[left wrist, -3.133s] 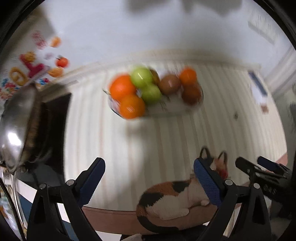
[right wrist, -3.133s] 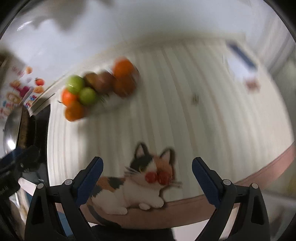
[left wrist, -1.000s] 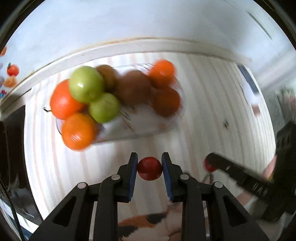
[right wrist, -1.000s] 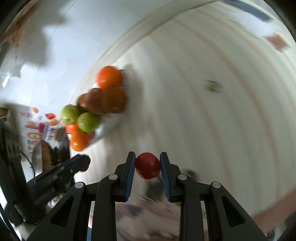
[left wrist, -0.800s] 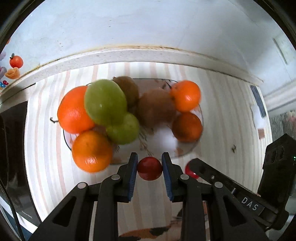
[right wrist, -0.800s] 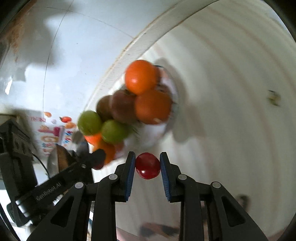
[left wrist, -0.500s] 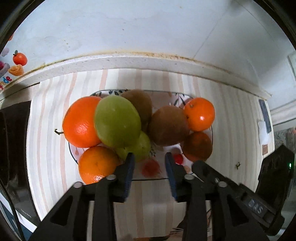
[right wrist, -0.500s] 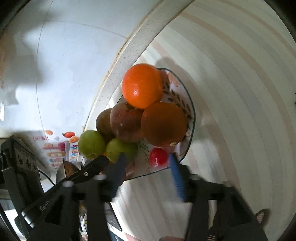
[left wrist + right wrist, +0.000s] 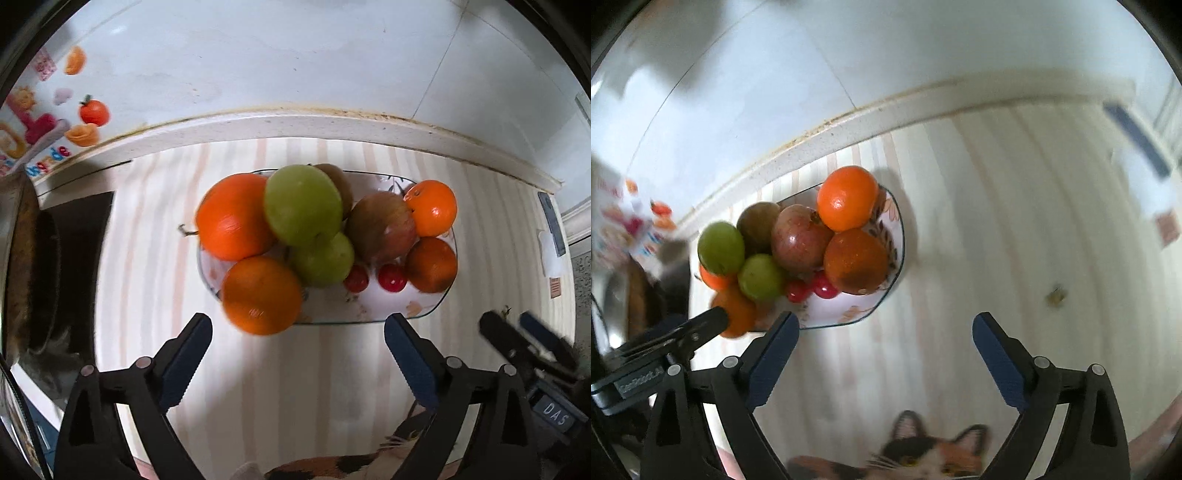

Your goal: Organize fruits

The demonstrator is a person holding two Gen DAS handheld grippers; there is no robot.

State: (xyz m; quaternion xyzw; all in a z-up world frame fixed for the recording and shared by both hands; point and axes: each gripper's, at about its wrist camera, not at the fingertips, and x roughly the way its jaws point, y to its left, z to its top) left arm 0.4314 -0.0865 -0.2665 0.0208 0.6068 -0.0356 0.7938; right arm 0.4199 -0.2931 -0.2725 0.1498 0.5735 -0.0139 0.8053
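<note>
Your two hand-held grippers are hovering empty, fingers spread wide.
The left hand-held gripper [image 9: 297, 350] and right hand-held gripper [image 9: 884, 350] are facing the patterned oval glass plate [image 9: 424, 314] on the striped worktop [image 9: 147, 258]; it is carrying four oranges, two green apples, two small red cherry tomatoes [image 9: 392, 277] lying side by side, one reddish-brown round fruit and one brown fruit behind.

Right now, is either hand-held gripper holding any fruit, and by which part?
Nothing is held. The left hand-held gripper and right hand-held gripper are both open and empty; the two cherry tomatoes lie in the fruit bowl.
</note>
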